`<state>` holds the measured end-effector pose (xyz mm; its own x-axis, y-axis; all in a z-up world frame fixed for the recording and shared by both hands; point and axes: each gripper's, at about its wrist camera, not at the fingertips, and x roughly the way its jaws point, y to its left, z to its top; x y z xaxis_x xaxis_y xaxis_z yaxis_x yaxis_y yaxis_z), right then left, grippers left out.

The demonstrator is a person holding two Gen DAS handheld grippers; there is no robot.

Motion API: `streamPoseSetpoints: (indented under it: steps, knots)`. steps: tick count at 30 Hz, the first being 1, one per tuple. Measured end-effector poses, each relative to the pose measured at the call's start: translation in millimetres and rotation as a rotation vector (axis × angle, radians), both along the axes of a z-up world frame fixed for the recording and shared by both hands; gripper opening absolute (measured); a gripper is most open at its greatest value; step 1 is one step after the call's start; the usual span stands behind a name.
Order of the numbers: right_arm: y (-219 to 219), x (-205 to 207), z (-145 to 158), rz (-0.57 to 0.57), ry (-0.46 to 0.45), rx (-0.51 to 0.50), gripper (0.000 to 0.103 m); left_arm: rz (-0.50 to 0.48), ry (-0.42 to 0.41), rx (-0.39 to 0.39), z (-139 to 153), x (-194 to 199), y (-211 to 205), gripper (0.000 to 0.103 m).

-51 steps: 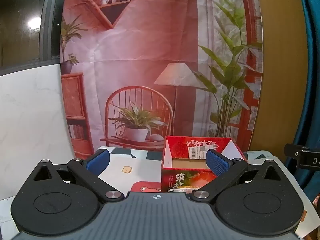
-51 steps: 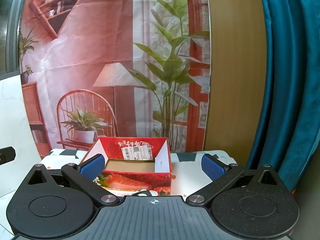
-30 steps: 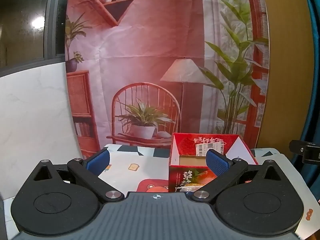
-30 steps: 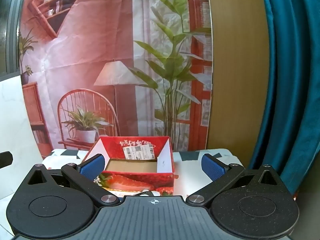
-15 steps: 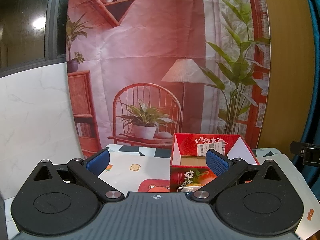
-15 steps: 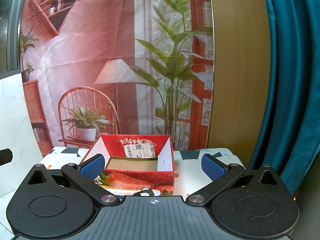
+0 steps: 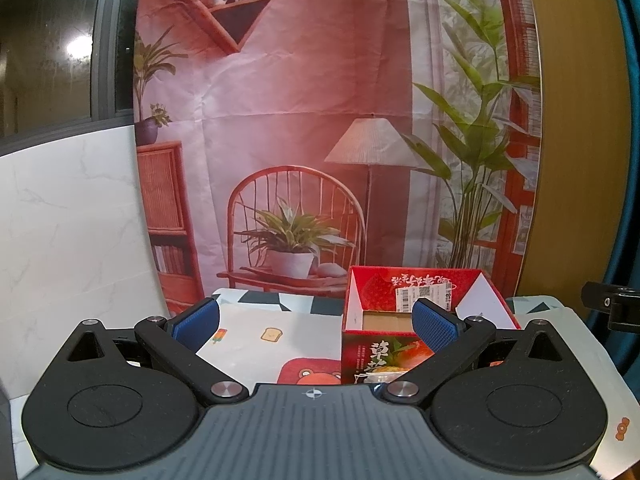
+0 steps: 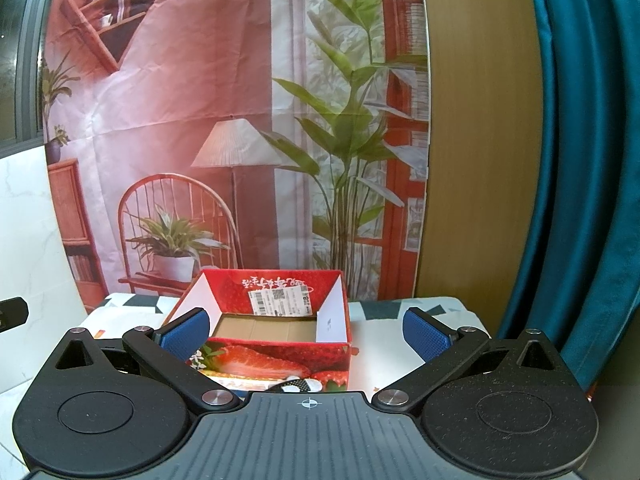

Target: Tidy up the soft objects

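A red strawberry-print carton (image 7: 404, 320) (image 8: 276, 332) stands open-topped on the patterned tablecloth (image 7: 280, 332), its brown cardboard floor bare where it shows. My left gripper (image 7: 315, 325) is open above the cloth, its right pad in front of the carton's near wall. My right gripper (image 8: 305, 333) is open too, with the carton seen between its blue pads (image 8: 424, 338). A small black-and-white patterned thing (image 8: 294, 385) peeks out just past the right gripper's body; most of it is hidden.
A printed backdrop (image 7: 320, 120) of a chair, lamp and plants hangs behind the table. White marble wall (image 7: 68, 220) at left, wooden panel (image 8: 480, 140) and teal curtain (image 8: 580, 160) at right. The other gripper's black edge (image 7: 612, 306) shows at far right.
The left wrist view has swung slightly left and steadied, so the carton sits further right in it. The right view has barely shifted. Both grippers stay open.
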<state>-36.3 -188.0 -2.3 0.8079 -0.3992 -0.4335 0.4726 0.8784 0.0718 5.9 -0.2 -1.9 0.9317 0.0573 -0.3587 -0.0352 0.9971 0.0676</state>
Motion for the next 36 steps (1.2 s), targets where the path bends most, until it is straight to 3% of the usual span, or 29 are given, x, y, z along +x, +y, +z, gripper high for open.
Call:
streamPoseSetpoints:
  steps: [36]
  knots:
    - [0.8, -0.7, -0.2, 0.000, 0.001, 0.002, 0.103, -0.003, 0.000, -0.001, -2.1, -0.8, -2.0, 0.103]
